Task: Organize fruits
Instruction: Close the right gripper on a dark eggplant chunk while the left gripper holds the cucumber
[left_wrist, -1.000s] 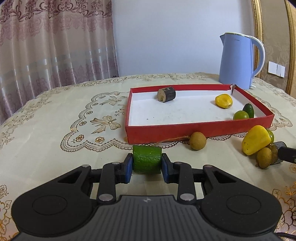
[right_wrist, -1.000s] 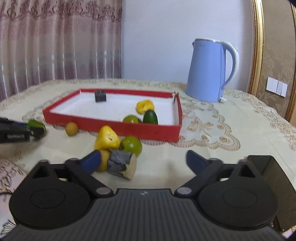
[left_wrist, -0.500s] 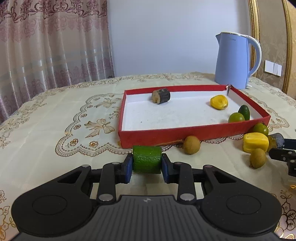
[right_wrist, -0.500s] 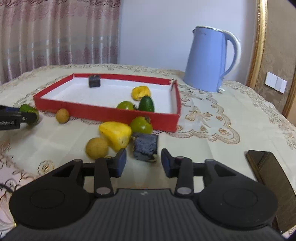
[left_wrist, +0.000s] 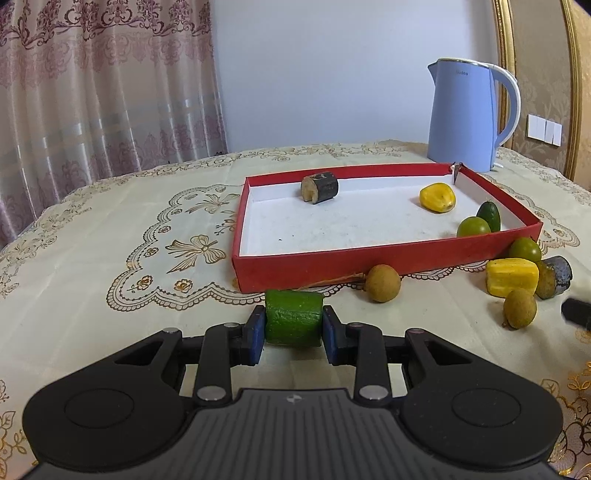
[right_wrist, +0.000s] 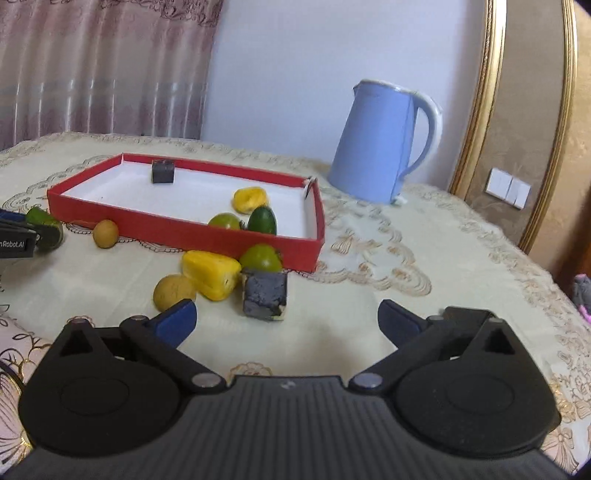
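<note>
My left gripper (left_wrist: 293, 328) is shut on a green cut fruit chunk (left_wrist: 293, 321), low over the cloth just in front of the red tray (left_wrist: 369, 258). The tray holds a dark-skinned chunk (left_wrist: 319, 188), a yellow fruit (left_wrist: 437, 197) and two green fruits (left_wrist: 473, 227). My right gripper (right_wrist: 286, 314) has its jaws opening wide, with nothing pressed between the pads. A second dark chunk (right_wrist: 265, 295) stands on the cloth just ahead of the gap, untouched. Beside it lie a yellow piece (right_wrist: 210, 275), a green fruit (right_wrist: 261, 257) and a round tan fruit (right_wrist: 173, 291).
Another tan fruit (left_wrist: 383, 283) lies against the tray's front wall. A blue kettle (right_wrist: 384, 144) stands behind the tray's far right corner. Curtains hang at the back left. In the right wrist view the table's rounded edge (right_wrist: 554, 280) falls away at the right.
The right jaws narrowed around the dark chunk half a second ago and now stand wide apart, leaving the chunk upright next to the yellow piece. The left gripper still holds the green chunk.
</note>
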